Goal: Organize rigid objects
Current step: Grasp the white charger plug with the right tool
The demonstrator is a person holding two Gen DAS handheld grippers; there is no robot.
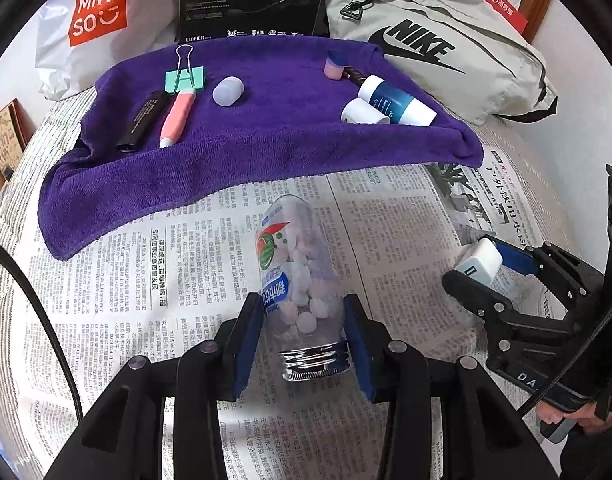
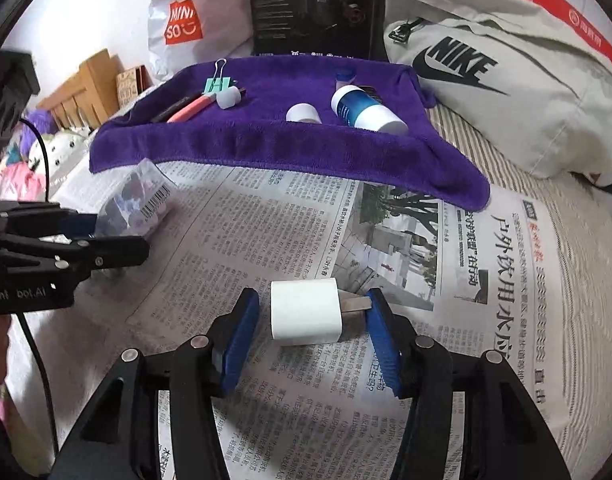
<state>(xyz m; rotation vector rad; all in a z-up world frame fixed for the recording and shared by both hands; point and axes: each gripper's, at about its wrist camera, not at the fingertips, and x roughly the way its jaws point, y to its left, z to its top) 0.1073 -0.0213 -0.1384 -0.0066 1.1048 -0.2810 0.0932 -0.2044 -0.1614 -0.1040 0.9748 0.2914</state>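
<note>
A clear candy bottle [image 1: 294, 264] full of white and pink tablets, with a silver cap, lies on the newspaper [image 1: 146, 280]. My left gripper [image 1: 304, 312] is shut on it, blue pads pressed to both sides near the cap. A white plug charger [image 2: 304, 310] rests on the paper between the pads of my right gripper [image 2: 312, 320], which is open. The right pad touches the prongs and a gap shows on the left. Behind lies a purple towel [image 1: 266, 152] carrying a green binder clip [image 1: 185, 80], a pink pen [image 1: 178, 118] and a blue-white bottle [image 1: 394, 100].
Also on the towel are a black tube [image 1: 144, 118], a lavender cap [image 1: 227, 91], a white cap [image 1: 362, 112] and a pink-blue piece [image 1: 334, 65]. A grey Nike bag [image 1: 446, 48], a black box [image 1: 250, 0] and a Miniso bag [image 1: 90, 20] stand behind it.
</note>
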